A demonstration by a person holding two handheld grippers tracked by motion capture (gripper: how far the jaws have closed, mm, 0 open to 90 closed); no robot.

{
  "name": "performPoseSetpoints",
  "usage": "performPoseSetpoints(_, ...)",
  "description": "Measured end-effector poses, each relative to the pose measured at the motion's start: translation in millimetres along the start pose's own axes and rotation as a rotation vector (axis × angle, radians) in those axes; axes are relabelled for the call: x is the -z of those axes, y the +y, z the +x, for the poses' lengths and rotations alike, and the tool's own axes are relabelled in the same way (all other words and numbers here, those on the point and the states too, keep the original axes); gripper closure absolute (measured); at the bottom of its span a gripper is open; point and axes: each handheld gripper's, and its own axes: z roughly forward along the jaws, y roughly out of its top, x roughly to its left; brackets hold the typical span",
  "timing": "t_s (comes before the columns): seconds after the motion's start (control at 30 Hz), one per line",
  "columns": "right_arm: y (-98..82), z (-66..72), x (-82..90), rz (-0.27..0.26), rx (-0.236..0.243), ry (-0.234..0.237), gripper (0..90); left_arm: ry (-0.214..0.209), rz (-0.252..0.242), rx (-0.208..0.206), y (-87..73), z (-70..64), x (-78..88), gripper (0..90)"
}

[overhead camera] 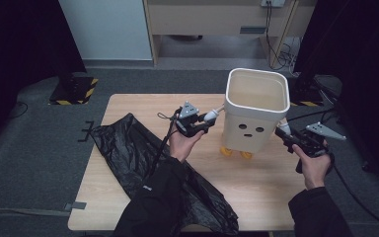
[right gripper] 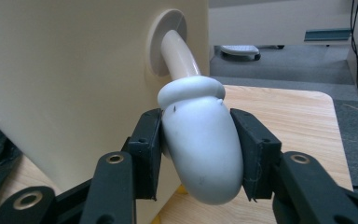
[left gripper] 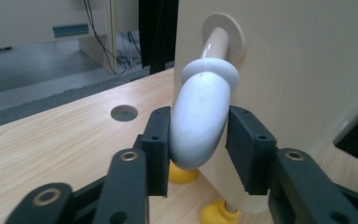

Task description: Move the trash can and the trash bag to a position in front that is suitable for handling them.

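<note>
A cream bin [overhead camera: 255,116] with a face, stick arms and yellow feet [overhead camera: 234,152] stands upright on the wooden table [overhead camera: 256,197]. My left gripper [overhead camera: 202,121] reaches its left side. In the left gripper view the black pads of the left gripper [left gripper: 199,140] press both sides of the bin's white hand [left gripper: 200,121]. My right gripper [overhead camera: 282,131] is at the bin's right side. In the right gripper view the right gripper [right gripper: 200,154] clamps the other white hand [right gripper: 203,144] the same way. Both hands hang on short cream arms from the bin's walls.
A crumpled black plastic bag [overhead camera: 128,148] lies across the table's left half, partly under my left forearm. A round hole [left gripper: 124,112] is in the tabletop near the bin. Beyond the table are a grey floor, cabinets and cables.
</note>
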Motion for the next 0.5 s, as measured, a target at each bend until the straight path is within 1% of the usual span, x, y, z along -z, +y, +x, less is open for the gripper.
performPoseSetpoints(0.03, 0.7, 1.8, -0.1, -0.001, -0.004, 0.004, 56.6, 0.002, 0.015, -0.003, 4.0, -1.6, 4.8, 64.3)
performPoseSetpoints(0.1, 1.2, 4.2, -0.2, -0.009, 0.002, 0.000, 57.2, 0.002, 0.023, 0.001, 4.8, -1.9, 6.5, 64.6)
performPoseSetpoints(0.13, 1.2, 4.2, -0.2, -0.009, 0.002, 0.000, 57.2, 0.006, 0.030, 0.011, 5.3, -2.1, 8.3, 64.6)
performPoseSetpoints(0.17, 2.8, 7.3, -0.1, -0.017, -0.008, 0.015, 57.5, 0.016, 0.055, 0.018, 7.1, -2.6, 13.5, 64.9)
performPoseSetpoints(0.2, 3.1, 8.4, -0.3, -0.015, -0.001, 0.017, 57.6, 0.016, 0.055, 0.018, 7.1, -2.6, 13.5, 64.9)
performPoseSetpoints(0.23, 3.3, 11.4, -0.5, -0.013, -0.004, 0.027, 57.6, 0.018, 0.074, 0.015, 8.3, -2.0, 21.2, 64.9)
performPoseSetpoints(0.27, 3.5, 12.9, -0.8, -0.014, -0.001, 0.033, 57.6, 0.019, 0.078, 0.012, 8.1, -1.8, 25.8, 65.0)
performPoseSetpoints(0.3, 3.5, 12.9, -0.8, -0.014, -0.001, 0.033, 57.6, 0.019, 0.078, 0.012, 8.1, -1.8, 25.8, 65.0)
performPoseSetpoints(0.33, 4.6, 19.4, -2.5, -0.014, -0.004, 0.053, 57.7, 0.021, 0.078, 0.008, 7.4, -1.4, 32.3, 65.0)
performPoseSetpoints(0.37, 4.9, 22.7, -3.7, -0.010, 0.001, 0.064, 57.7, 0.027, 0.083, 0.002, 6.3, -0.4, 42.3, 65.0)
performPoseSetpoints(0.4, 5.1, 25.5, -4.6, -0.009, 0.004, 0.070, 57.7, 0.027, 0.083, 0.002, 6.3, -0.4, 42.3, 65.0)
performPoseSetpoints(0.43, 5.2, 30.7, -6.8, -0.001, 0.002, 0.086, 57.8, 0.038, 0.088, 0.002, 4.6, 1.5, 54.8, 65.0)
performPoseSetpoints(0.47, 5.2, 30.7, -6.8, -0.001, 0.002, 0.086, 57.8, 0.038, 0.088, 0.002, 4.6, 1.5, 54.8, 65.1)
performPoseSetpoints(0.5, 4.1, 39.5, -10.7, 0.003, 0.007, 0.112, 57.9, 0.048, 0.086, 0.006, 2.2, 4.6, 68.1, 65.1)
